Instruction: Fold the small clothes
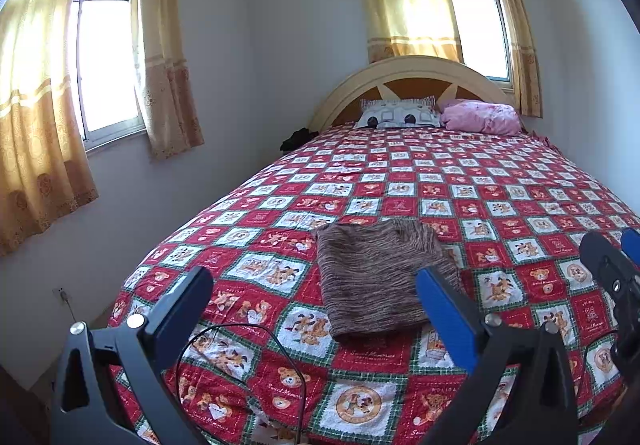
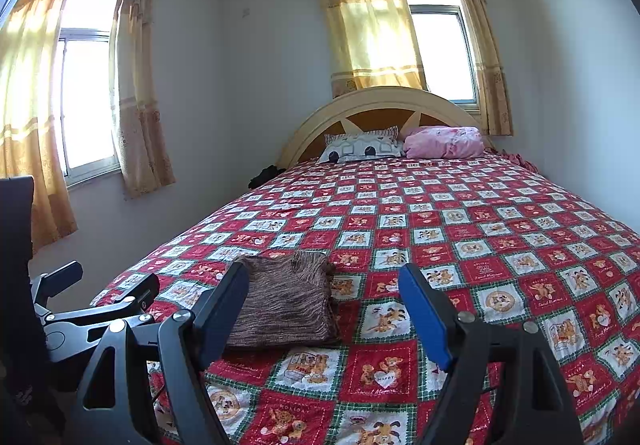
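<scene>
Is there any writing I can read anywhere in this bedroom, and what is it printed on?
"HAPPY" on a white heart in a red square of the bedspread.
"Sweet Memories", under the bears in the red squares; "Sweet Mem" reads below that heart, the rest blurs.
"HOLIDAY", arched over the bears in a red square near the right edge; only partly clear.
The other squares' print is too small or blurred.
The brown folded garment and the pillows show no writing.

The room is lit by daylight through two blown-out windows (image 1: 106, 61); edges are bent and vignetted by fisheye.
</scene>
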Tool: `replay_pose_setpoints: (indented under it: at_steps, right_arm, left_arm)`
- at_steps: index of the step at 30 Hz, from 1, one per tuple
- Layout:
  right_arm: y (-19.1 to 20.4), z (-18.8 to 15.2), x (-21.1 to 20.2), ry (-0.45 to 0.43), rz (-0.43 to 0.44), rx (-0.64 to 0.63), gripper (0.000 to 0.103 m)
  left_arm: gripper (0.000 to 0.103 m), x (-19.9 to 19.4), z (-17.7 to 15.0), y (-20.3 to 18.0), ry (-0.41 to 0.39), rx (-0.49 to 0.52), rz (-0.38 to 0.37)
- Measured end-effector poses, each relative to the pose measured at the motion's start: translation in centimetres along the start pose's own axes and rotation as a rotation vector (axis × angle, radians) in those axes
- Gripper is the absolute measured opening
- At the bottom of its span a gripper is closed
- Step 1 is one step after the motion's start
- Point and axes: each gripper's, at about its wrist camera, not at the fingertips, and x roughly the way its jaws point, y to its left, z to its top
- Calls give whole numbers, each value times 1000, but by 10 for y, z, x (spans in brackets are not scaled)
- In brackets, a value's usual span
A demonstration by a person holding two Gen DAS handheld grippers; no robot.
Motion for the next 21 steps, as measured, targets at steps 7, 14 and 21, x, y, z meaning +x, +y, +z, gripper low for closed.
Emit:
replay_pose_setpoints:
  at_steps: [7,14,21]
  right_arm:
    - [-1,1,0,0,-6,2,78]
    - [-2,1,0,0,-12,8,78]
    - [-1,1,1,1,-14,7,78]
  left_arm:
    - [103,5,-1,0,14,5,10]
    - [103,6,-2,2,19,9,13]
    - [103,6,-2,1,10,10,21]
